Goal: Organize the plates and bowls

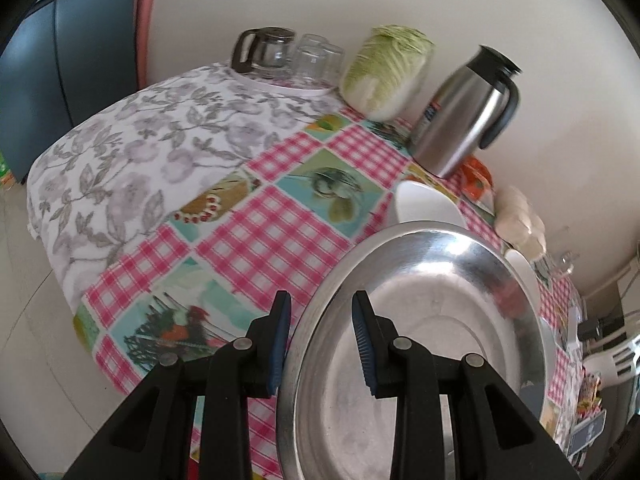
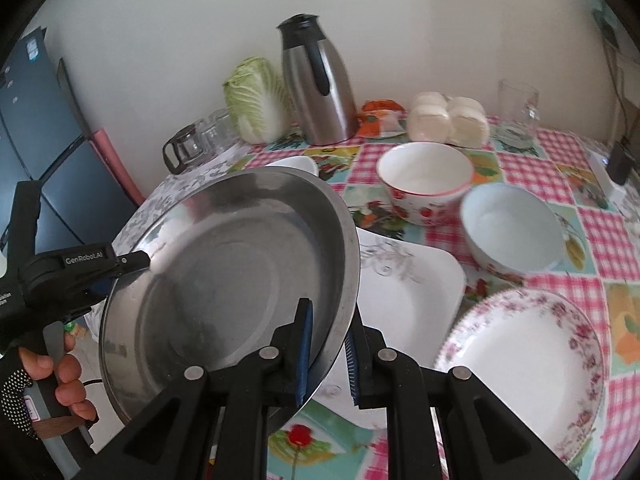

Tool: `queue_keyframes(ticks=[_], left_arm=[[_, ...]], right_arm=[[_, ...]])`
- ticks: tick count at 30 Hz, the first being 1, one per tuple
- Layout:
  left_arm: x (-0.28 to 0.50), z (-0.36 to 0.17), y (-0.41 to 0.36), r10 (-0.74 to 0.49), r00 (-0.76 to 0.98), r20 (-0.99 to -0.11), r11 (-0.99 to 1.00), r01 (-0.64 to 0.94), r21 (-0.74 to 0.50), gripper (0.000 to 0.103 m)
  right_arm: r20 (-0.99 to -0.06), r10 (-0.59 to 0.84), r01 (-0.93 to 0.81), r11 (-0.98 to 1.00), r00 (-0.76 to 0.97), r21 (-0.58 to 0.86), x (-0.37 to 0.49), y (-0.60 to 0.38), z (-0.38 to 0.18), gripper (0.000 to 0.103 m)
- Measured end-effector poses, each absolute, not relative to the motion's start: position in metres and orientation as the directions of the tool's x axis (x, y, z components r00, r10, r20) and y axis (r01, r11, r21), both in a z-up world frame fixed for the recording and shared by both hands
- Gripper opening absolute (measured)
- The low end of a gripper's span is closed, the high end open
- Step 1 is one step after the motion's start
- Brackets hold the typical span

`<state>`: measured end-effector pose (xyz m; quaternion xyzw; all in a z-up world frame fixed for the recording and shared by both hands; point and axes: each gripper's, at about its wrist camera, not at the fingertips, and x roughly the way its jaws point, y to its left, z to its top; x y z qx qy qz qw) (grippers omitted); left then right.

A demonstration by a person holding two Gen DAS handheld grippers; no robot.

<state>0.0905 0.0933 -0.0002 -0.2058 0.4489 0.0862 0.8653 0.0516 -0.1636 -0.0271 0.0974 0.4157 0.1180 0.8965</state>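
A large steel plate (image 2: 224, 272) is held tilted above the table. My right gripper (image 2: 328, 354) is shut on its near right rim. My left gripper (image 1: 322, 340) straddles the opposite rim of the steel plate (image 1: 420, 340); its jaws stand apart with a gap on both sides of the rim. The left gripper also shows in the right wrist view (image 2: 132, 268). Under the steel plate lies a square white plate (image 2: 408, 292). A floral round plate (image 2: 520, 356), a strawberry bowl (image 2: 424, 184) and a pale blue bowl (image 2: 512, 228) sit to the right. A white bowl (image 1: 424, 204) sits behind.
A steel thermos jug (image 2: 316, 92), a cabbage (image 2: 256, 100), a glass coffee pot (image 2: 184, 148) with upturned glasses, steamed buns (image 2: 448, 118) and a glass mug (image 2: 516, 112) stand along the wall. The table's left edge (image 1: 60, 236) drops to the floor.
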Motion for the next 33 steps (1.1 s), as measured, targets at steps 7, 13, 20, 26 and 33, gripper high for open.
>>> queue_keyframes(ticks=[7,13,20,26,33], left_arm=[[0.090,0.004,0.066,-0.045,0.591,-0.805,0.921,-0.287,-0.262,0.033],[0.091,0.007,0.046,-0.056,0.592,-0.804,0.936,-0.250,-0.249,0.033],[0.095,0.011,0.019,-0.050,0.599,-0.799,0.955,-0.205,-0.214,0.033],[0.100,0.013,0.001,-0.061,0.604,-0.795,0.963,-0.173,-0.205,0.033],[0.105,0.003,-0.014,-0.089,0.585,-0.806,0.973,-0.122,-0.196,0.033]], right_arm=[[-0.710,0.281,-0.084,0.950,0.646,0.300,0.039,-0.189,-0.026,0.016],[-0.700,0.271,-0.047,0.946,0.660,0.322,0.029,-0.210,-0.026,0.016],[-0.692,0.263,-0.001,0.935,0.672,0.354,0.024,-0.231,-0.028,0.016],[-0.693,0.254,0.035,0.927,0.675,0.374,0.024,-0.249,-0.032,0.017],[-0.700,0.233,0.081,0.920,0.675,0.383,0.025,-0.266,-0.038,0.017]])
